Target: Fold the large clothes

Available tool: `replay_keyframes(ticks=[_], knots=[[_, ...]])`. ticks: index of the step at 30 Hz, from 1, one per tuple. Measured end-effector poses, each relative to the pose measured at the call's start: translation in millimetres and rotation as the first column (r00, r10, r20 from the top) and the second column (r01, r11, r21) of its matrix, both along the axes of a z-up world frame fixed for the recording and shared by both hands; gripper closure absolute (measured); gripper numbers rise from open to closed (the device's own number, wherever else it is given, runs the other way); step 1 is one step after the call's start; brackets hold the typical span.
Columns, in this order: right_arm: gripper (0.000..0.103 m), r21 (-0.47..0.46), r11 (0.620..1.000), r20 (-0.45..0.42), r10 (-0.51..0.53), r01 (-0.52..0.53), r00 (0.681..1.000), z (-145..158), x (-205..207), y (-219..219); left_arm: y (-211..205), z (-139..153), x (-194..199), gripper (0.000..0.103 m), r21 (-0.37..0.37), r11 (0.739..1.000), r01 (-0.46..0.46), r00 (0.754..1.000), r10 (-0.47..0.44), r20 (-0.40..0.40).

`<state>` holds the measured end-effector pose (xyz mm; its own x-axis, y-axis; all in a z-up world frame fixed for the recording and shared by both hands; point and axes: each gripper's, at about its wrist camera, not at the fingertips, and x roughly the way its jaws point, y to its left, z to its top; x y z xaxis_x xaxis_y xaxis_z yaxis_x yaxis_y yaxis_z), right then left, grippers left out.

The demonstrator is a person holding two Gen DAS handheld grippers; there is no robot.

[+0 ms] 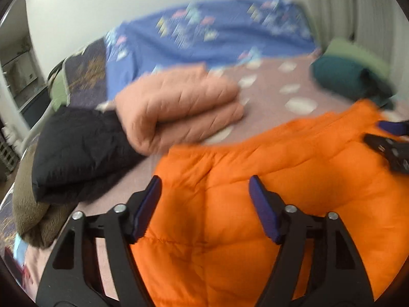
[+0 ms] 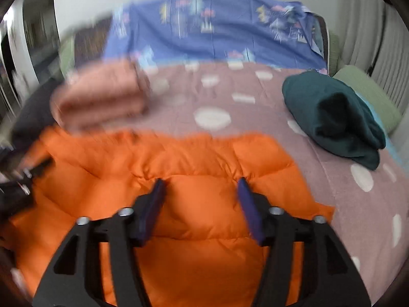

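Note:
An orange puffer jacket [image 1: 268, 204] lies spread on the bed, and it also shows in the right wrist view [image 2: 158, 168]. My left gripper [image 1: 205, 186] is open just above its left part, with nothing between the fingers. My right gripper [image 2: 200, 186] is open above its right part, also empty. The right gripper's tip [image 1: 391, 140] shows at the right edge of the left wrist view. The left gripper [image 2: 18, 179] shows blurred at the left edge of the right wrist view.
A folded pink garment [image 1: 179, 107] and a folded black one [image 1: 76, 148] lie at the left on the bed, over a brown fleece [image 1: 30, 212]. A dark green garment [image 2: 337, 120] lies at the right. The pink dotted bedsheet [image 2: 255, 102] and a blue quilt [image 2: 217, 30] lie behind.

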<state>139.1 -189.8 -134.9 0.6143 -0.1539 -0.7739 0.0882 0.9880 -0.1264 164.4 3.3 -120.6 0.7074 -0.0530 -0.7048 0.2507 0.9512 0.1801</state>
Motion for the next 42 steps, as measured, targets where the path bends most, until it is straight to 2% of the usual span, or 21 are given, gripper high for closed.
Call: replay_keyframes(ticks=[1,3,4,9,22,24,26,27,29,30,32,34,35,36,37,39,42], knots=[[0.029,0.032,0.999,-0.006,-0.005,0.005,1.0,-12,3,-8,5,-12,7,0.025,-0.015,1.0,-0.027,0.999,0.026,-0.041],[0.028,0.107,0.994,-0.01,-0.022,0.023,1.0,-19,3,-20,21,-24,14,0.021,-0.126,0.991,-0.047,0.995,0.036,-0.092],[0.028,0.118,0.993,-0.013,-0.022,0.023,1.0,-20,2,-22,26,-27,16,0.02,-0.158,0.986,-0.049,0.994,0.033,-0.106],[0.026,0.079,0.997,-0.009,-0.021,0.022,1.0,-27,3,-13,30,-38,16,0.019,-0.163,0.985,-0.05,0.993,0.032,-0.11],[0.024,0.066,0.998,0.003,-0.016,0.016,1.0,-31,8,-13,28,-47,19,0.018,-0.159,0.985,-0.058,0.992,0.04,-0.116],[0.026,0.071,0.997,0.001,-0.037,0.037,0.999,-20,1,-13,28,-40,16,0.022,-0.139,0.988,-0.068,0.993,0.053,-0.109],[0.026,0.137,0.989,0.045,-0.068,0.061,0.997,1,-10,-13,26,-24,9,0.041,-0.154,0.986,-0.066,0.994,0.052,-0.093],[0.027,0.159,0.986,0.074,-0.065,0.052,0.995,10,-15,-10,25,-15,4,0.043,-0.183,0.982,-0.049,0.996,0.034,-0.083],[0.03,0.149,0.989,0.124,-0.042,0.023,0.991,25,-19,4,17,4,-3,0.044,-0.232,0.973,-0.003,0.999,-0.008,-0.047],[0.036,0.133,0.991,0.143,-0.027,0.008,0.989,29,-19,12,11,11,-5,0.044,-0.239,0.971,0.021,0.999,-0.03,-0.033],[0.054,0.093,0.995,0.141,0.014,-0.027,0.99,28,-12,28,-7,19,-8,0.044,-0.22,0.973,0.074,0.997,-0.077,-0.005],[0.059,0.107,0.994,0.089,0.022,-0.031,0.996,13,1,31,-25,6,-2,0.045,-0.164,0.983,0.084,0.995,-0.09,-0.031],[0.059,0.134,0.991,0.024,0.017,-0.02,1.0,-7,13,30,-30,-5,3,0.044,-0.145,0.986,0.076,0.995,-0.085,-0.058],[0.059,0.143,0.99,-0.001,0.012,-0.011,1.0,-20,20,28,-33,-20,11,0.044,-0.125,0.99,0.061,0.993,-0.074,-0.095],[0.059,0.148,0.989,0.013,0.01,-0.012,1.0,-28,25,26,-32,-37,18,0.043,-0.14,0.989,0.048,0.99,-0.065,-0.122],[0.059,0.128,0.992,0.003,0.013,-0.013,1.0,-29,27,30,-26,-39,25,0.043,-0.182,0.983,0.031,0.989,-0.057,-0.14],[0.058,0.093,0.995,0.006,0.023,-0.023,1.0,-34,27,34,-28,-43,23,0.043,-0.151,0.988,0.032,0.99,-0.051,-0.129]])
